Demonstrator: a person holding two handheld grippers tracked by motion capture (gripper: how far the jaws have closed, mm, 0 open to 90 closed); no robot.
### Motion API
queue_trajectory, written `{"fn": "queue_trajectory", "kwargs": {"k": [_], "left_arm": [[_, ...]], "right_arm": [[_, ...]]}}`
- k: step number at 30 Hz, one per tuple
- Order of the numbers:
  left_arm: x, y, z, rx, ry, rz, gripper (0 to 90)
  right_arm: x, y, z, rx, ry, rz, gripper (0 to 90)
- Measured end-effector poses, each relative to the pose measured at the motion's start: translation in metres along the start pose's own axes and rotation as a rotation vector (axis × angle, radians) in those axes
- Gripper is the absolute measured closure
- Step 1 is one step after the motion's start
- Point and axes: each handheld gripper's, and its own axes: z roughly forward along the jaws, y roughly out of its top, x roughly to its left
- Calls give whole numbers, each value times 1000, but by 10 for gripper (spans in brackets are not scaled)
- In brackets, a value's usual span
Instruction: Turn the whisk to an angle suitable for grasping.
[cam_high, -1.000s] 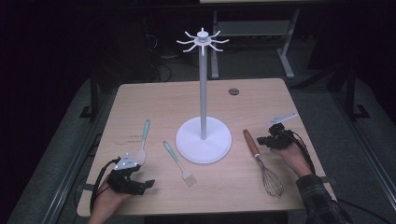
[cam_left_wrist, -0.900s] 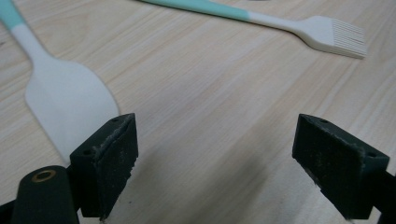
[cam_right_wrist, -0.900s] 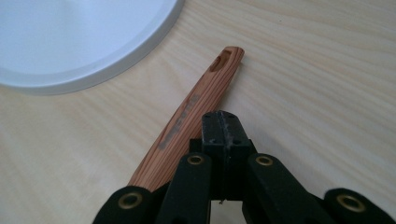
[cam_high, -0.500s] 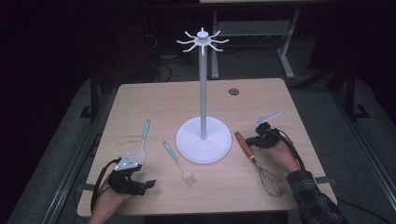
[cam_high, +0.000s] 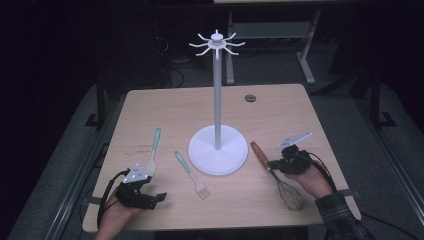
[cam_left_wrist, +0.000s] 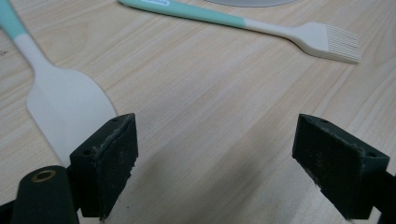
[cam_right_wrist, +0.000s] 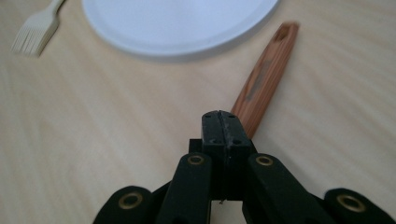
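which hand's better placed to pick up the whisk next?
Right, probably. The right gripper sits at the whisk, its shut jaws beside the wooden handle; they must open first. The left gripper rests open across the table, by the spatula and brush.

Your two grippers are black. Your left gripper (cam_high: 159, 197) has a grey three-cornered plate on top and thick black pads (cam_left_wrist: 109, 163) with rough, dusty faces. Your right gripper (cam_high: 271, 163) has one too, plus shiny gold rivets on its black links. Black cables trail from both. Your right sleeve (cam_high: 342, 217) is dark plaid.
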Motion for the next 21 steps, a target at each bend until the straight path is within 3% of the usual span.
{"fn": "queue_trajectory", "kwargs": {"k": [7,15,21], "left_arm": [[1,0,0,3,0,-2,138],[1,-1,1,9,2,1,138],[1,-1,1,18,2,6,139]], "right_arm": [[7,-18,-5,41,29,-6,900],[5,-20,0,84,40,-17,900],[0,-20,-3,101,22,-5,900]]}}
